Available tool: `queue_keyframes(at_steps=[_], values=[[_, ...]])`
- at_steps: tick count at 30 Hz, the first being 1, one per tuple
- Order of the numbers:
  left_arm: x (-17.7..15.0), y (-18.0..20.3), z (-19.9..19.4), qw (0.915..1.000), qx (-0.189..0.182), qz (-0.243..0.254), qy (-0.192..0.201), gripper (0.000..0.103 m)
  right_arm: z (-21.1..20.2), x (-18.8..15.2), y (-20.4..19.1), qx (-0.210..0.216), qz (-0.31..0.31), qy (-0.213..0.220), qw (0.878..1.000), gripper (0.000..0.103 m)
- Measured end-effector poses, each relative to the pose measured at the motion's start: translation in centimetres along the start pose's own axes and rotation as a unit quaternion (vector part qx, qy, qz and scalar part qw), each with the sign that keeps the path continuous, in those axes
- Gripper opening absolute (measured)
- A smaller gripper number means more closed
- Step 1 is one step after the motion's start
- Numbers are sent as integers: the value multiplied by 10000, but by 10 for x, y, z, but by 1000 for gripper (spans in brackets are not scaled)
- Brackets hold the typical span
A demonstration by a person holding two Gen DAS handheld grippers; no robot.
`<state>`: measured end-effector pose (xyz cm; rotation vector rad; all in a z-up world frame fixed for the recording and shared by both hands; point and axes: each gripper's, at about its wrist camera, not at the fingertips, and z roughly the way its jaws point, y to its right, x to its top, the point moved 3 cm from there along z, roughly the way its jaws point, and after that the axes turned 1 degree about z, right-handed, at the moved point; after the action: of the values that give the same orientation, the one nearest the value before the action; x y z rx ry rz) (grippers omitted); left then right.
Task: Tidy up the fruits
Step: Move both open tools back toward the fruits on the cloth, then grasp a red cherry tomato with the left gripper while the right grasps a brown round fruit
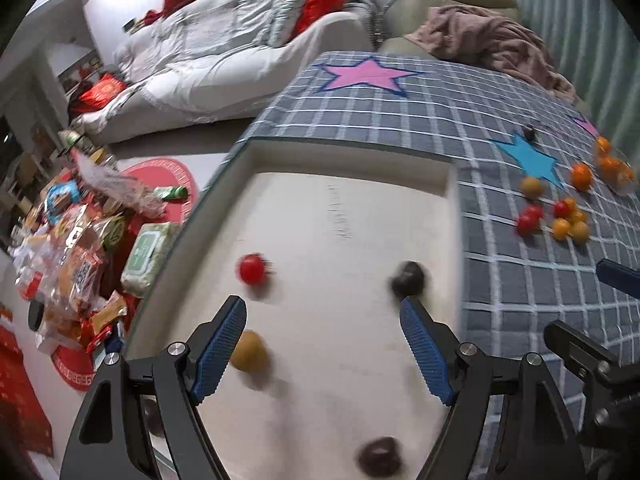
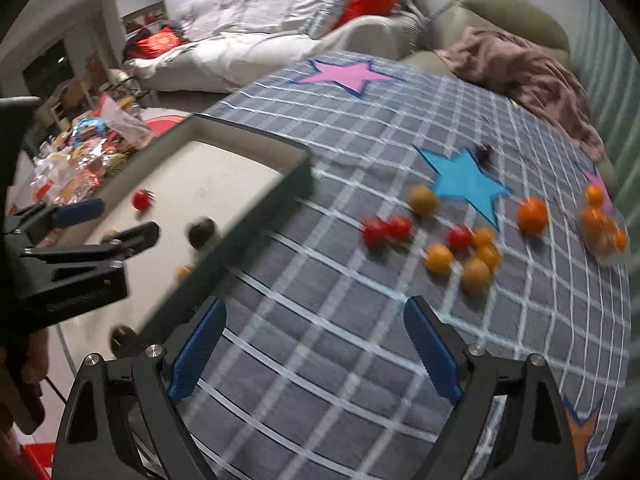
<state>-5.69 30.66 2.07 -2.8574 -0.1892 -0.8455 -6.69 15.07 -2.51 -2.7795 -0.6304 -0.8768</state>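
We see our left gripper [image 1: 322, 344] held over the white tray [image 1: 348, 160], its blue pads spread wide with nothing clamped between them. Nearest to us on the tray floor lies a dark purple fruit [image 1: 379, 460], and a yellow-brown fruit [image 1: 250, 351] sits just beside the left pad. Farther in, a dark round fruit [image 1: 408, 279] rests near the tray's right wall, and a red tomato [image 1: 252, 269] lies toward its left side.

Our right gripper [image 2: 316, 354] hangs over the checked grey cloth [image 2: 320, 320] just right of the tray, its jaws likewise standing apart and empty, with only bare cloth under them. Beyond it, toward the cloth's right edge, the loose fruits are scattered: red tomatoes [image 2: 386, 230] near the middle, a cluster of small orange-yellow fruits [image 2: 476, 260] just beside them, and a larger orange [image 2: 532, 216] farther right. A small dark fruit [image 2: 485, 152] lies at the far tip of the blue star [image 2: 464, 184]. More oranges [image 2: 600, 220] sit at the cloth's right edge, blurred.
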Motion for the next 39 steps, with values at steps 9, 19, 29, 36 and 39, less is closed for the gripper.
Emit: queue_keyframes(at_steps=[9, 19, 29, 36, 39], values=[[0, 77, -23, 9962, -406, 755, 171, 80, -6, -37, 73, -279, 756, -173, 9966, 92], [-3, 129, -7, 9938, -490, 996, -35, 80, -5, -49, 121, -356, 1285, -178, 9909, 92], [12, 151, 25, 9925, -367, 1160, -110, 80, 9, -26, 125, -120, 1298, -88, 9914, 92], [30, 152, 40, 9924, -417, 1154, -43, 80, 24, -4, 128, 19, 1276, -39, 9918, 87], [38, 154, 45, 9916, -434, 1214, 40, 80, 28, 5, 127, 47, 1195, -35, 9928, 71]])
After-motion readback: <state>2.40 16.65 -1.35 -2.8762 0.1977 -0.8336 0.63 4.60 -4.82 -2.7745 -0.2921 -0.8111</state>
